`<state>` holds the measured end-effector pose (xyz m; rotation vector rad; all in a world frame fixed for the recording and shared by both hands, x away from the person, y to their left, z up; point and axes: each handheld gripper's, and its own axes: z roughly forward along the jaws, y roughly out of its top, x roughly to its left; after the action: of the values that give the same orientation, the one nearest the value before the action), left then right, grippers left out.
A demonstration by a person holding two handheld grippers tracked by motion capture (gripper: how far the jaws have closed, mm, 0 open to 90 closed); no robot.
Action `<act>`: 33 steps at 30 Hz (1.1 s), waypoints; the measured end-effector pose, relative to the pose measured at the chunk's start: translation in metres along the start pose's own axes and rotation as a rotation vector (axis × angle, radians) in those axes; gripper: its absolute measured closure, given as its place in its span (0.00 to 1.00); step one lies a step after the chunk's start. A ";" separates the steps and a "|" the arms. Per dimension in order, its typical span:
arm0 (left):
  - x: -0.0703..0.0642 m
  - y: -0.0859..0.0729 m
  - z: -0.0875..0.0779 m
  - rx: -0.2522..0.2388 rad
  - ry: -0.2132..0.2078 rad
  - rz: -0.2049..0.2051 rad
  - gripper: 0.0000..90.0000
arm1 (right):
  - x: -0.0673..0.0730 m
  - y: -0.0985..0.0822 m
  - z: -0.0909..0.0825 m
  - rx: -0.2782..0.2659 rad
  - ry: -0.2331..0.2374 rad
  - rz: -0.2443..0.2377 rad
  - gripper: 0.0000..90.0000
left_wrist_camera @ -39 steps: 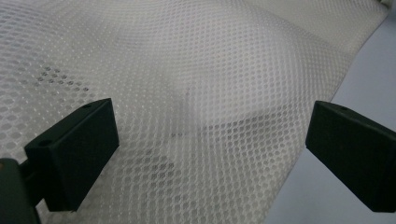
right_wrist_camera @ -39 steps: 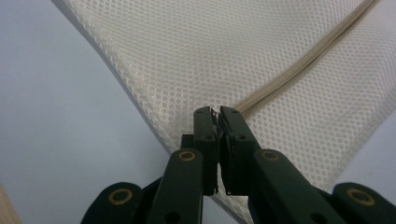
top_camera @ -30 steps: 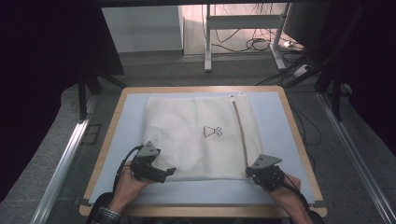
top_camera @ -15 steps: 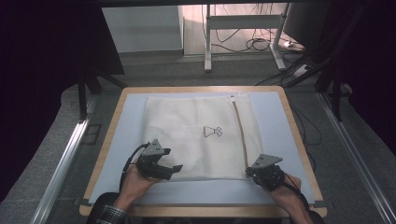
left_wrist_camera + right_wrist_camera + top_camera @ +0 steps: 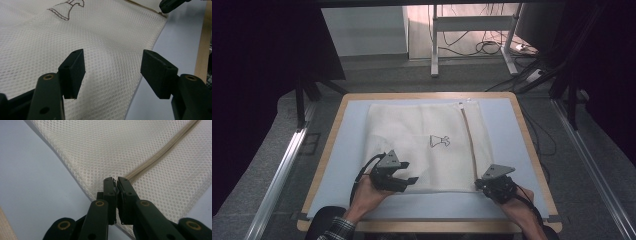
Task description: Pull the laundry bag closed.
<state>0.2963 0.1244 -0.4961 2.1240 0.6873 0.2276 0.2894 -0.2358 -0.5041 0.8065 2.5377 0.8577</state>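
Mesh bag [image 5: 422, 145] gripped at one near corner, the other pending.
Right tongs [image 5: 116, 185] pinched the zip-side corner; left tongs [image 5: 112, 72], half-wide and closing, straddled the near hem and should seat fully before lifting.

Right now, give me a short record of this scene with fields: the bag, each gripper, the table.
bag: white mesh bag, flat on the table, zip along its right side, small drawn figure mid-panel
right gripper: shut on the bag's near edge by the zip
left gripper: jaws apart and just been closing, over the bag's near edge, mesh between them, pads not pressing
table: pale blue top, wooden rim
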 end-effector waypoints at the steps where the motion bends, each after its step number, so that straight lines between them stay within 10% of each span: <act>1: 0.000 0.000 0.000 0.000 0.000 0.000 0.42 | 0.000 0.000 0.000 0.000 0.000 0.000 0.94; 33: -0.024 0.033 0.050 -0.010 -0.093 0.091 0.67 | 0.000 0.000 0.000 0.015 -0.014 -0.028 0.92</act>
<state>0.3091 0.0619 -0.4984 2.1446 0.5349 0.1805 0.2898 -0.2354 -0.5042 0.7772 2.5396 0.8228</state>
